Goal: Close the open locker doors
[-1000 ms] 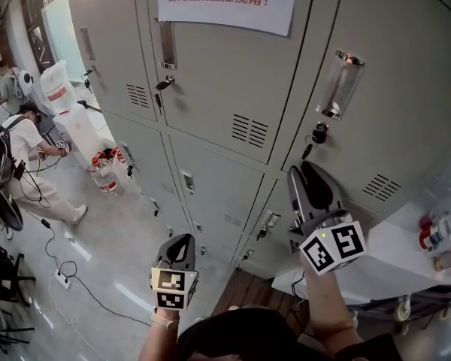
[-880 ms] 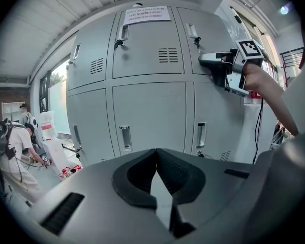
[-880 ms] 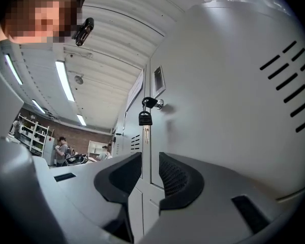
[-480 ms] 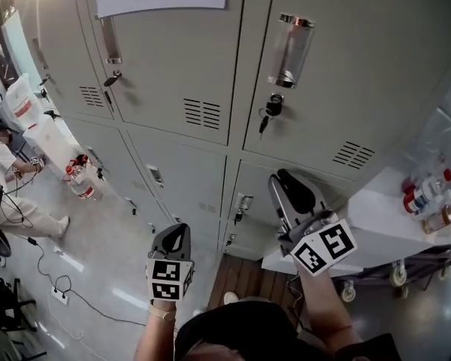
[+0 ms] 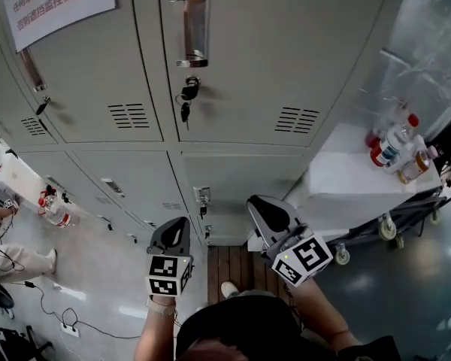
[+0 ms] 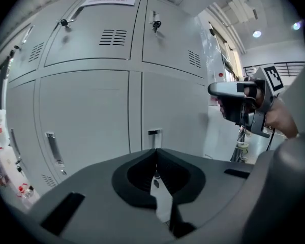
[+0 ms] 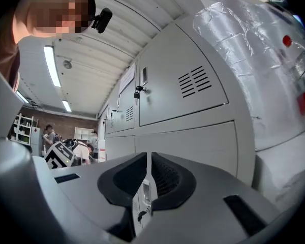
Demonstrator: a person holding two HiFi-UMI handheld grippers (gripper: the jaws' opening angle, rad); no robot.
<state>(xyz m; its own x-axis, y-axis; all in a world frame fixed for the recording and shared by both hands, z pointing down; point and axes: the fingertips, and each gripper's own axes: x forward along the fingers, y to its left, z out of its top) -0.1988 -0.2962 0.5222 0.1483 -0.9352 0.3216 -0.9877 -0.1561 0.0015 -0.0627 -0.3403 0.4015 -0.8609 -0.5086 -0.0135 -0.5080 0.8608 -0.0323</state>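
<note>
Grey locker doors fill the head view, and every one I see lies flush. The upper door point(image 5: 233, 74) has a bunch of keys point(image 5: 186, 100) in its lock; the lower door point(image 5: 233, 183) carries a small latch point(image 5: 203, 196). My left gripper point(image 5: 182, 222) is shut and empty, pointing at the bottom row from a short distance; its own view shows the jaws point(image 6: 155, 152) meeting. My right gripper point(image 5: 253, 201) hangs in front of the lower door without touching it. Its jaws point(image 7: 149, 157) are closing to a thin slit with nothing between them.
A white cart point(image 5: 346, 179) on wheels stands right of the lockers, with bottles point(image 5: 395, 145) on top and plastic sheeting behind. A paper notice point(image 5: 49, 2) hangs on the upper left door. Wooden boards point(image 5: 225, 265) lie under my feet. A person's legs point(image 5: 19, 262) and floor cables show far left.
The head view has swung right along the lockers, bringing the cart further in. Both grippers sit lower in the picture, and the right one has drifted left toward the bottom door.
</note>
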